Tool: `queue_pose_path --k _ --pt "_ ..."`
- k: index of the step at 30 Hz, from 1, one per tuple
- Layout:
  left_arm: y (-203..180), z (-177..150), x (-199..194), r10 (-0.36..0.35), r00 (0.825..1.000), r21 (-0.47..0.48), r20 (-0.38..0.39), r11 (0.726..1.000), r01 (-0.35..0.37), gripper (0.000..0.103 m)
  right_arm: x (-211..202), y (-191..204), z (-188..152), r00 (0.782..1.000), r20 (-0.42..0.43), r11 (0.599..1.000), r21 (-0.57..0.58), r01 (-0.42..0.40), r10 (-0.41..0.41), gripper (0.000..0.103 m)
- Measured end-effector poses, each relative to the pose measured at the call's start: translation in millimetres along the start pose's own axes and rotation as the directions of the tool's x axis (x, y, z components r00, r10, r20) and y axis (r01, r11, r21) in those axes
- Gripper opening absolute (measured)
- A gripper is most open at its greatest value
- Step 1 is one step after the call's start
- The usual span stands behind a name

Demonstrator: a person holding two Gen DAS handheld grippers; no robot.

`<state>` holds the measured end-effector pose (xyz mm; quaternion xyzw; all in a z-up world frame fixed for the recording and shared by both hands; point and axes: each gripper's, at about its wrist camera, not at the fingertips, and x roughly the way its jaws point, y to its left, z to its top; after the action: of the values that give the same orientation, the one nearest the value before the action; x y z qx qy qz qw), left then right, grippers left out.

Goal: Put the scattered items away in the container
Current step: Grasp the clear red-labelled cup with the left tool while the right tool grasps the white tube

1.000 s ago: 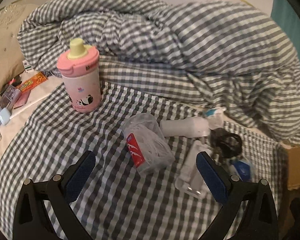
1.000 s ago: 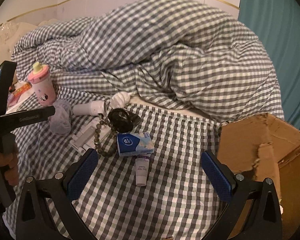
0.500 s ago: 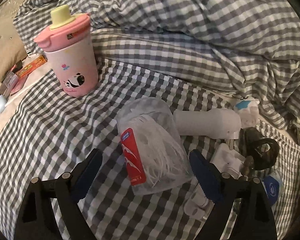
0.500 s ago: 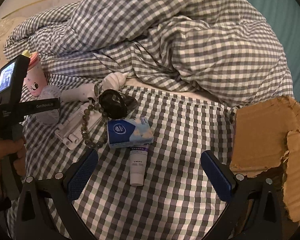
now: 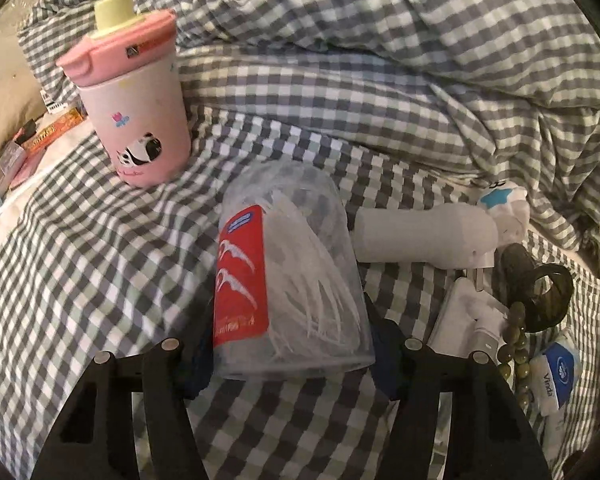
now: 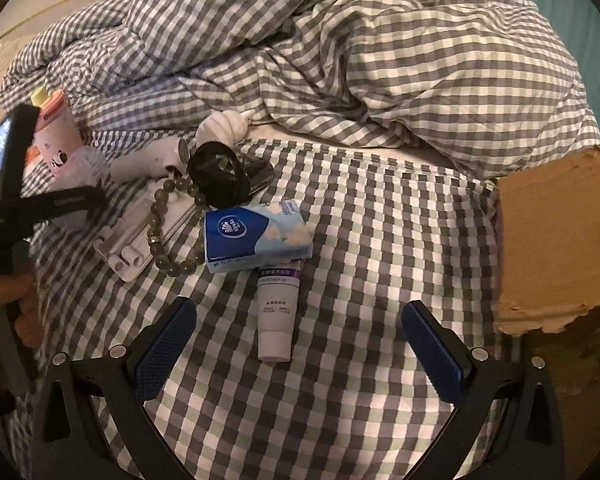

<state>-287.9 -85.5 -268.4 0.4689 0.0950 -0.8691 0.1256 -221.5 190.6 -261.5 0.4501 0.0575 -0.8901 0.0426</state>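
A clear jar of floss picks [image 5: 300, 280] with a red label lies on the checked sheet. My left gripper [image 5: 292, 320] straddles its near end; the jaws are closing and both pads meet the jar's sides. In the right wrist view that left gripper [image 6: 60, 200] shows at the far left, in a person's hand. My right gripper [image 6: 297, 306] hangs open just over a white cream tube [image 6: 278, 312], not touching it. A blue tissue pack [image 6: 256, 236] lies beyond the tube. The torn cardboard box [image 6: 552, 240] stands at the right.
A pink lidded cup [image 5: 136, 120] stands upright behind the jar. A white handheld device [image 5: 420, 236], black hair clip [image 5: 540, 292], bead bracelet [image 6: 156, 236] and white plastic bracket [image 6: 128, 248] lie clustered together. The bunched checked duvet [image 6: 380, 60] fills the back.
Both grippers came down toward the bed. The left jaws narrowed from wide open onto the floss jar. The right gripper stayed open and now hangs nearer the cream tube.
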Motion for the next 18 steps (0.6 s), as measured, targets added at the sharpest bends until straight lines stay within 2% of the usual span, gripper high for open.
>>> queue_pose_path --k 4,7,10,12,16,17,18 --pt "9.6 2.6 -18.2 -0.003 0.999 0.021 0.043 1.000 0.002 0.062 15.5 2.8 0.5 1.000 -0.008 1.000 0.005 0.029 -0.029 0.103" --pt "18.2 -0.1 -36.2 -0.003 0.994 0.047 0.107 0.999 -0.002 0.062 28.3 1.1 -1.4 0.999 -0.031 1.000 0.015 0.023 -0.022 0.101" --pt "25.3 -2.5 -54.2 0.017 0.986 0.060 0.163 0.998 -0.027 0.062 36.4 -0.9 -4.9 0.999 -0.050 0.999 0.031 0.006 -0.005 0.089" --pt "31.5 -2.8 -63.9 0.012 0.984 0.059 0.176 0.998 -0.023 0.062 40.3 -1.5 -8.5 0.998 -0.060 0.999 0.037 0.001 0.002 0.076" --pt "39.4 -4.8 -83.9 -0.003 0.981 0.064 0.192 0.998 -0.010 0.062 42.2 1.3 -13.4 0.998 -0.055 0.999 0.029 0.017 -0.016 0.075" --pt "41.3 -4.9 -88.5 -0.004 0.981 0.062 0.196 0.998 -0.009 0.062 41.8 2.2 -13.2 0.998 -0.053 0.999 0.027 0.018 -0.016 0.069" --pt "42.9 -5.1 -92.3 -0.005 0.980 0.060 0.199 0.998 -0.007 0.062 41.2 3.8 -12.7 0.999 -0.050 1.000 0.022 0.021 -0.019 0.059"
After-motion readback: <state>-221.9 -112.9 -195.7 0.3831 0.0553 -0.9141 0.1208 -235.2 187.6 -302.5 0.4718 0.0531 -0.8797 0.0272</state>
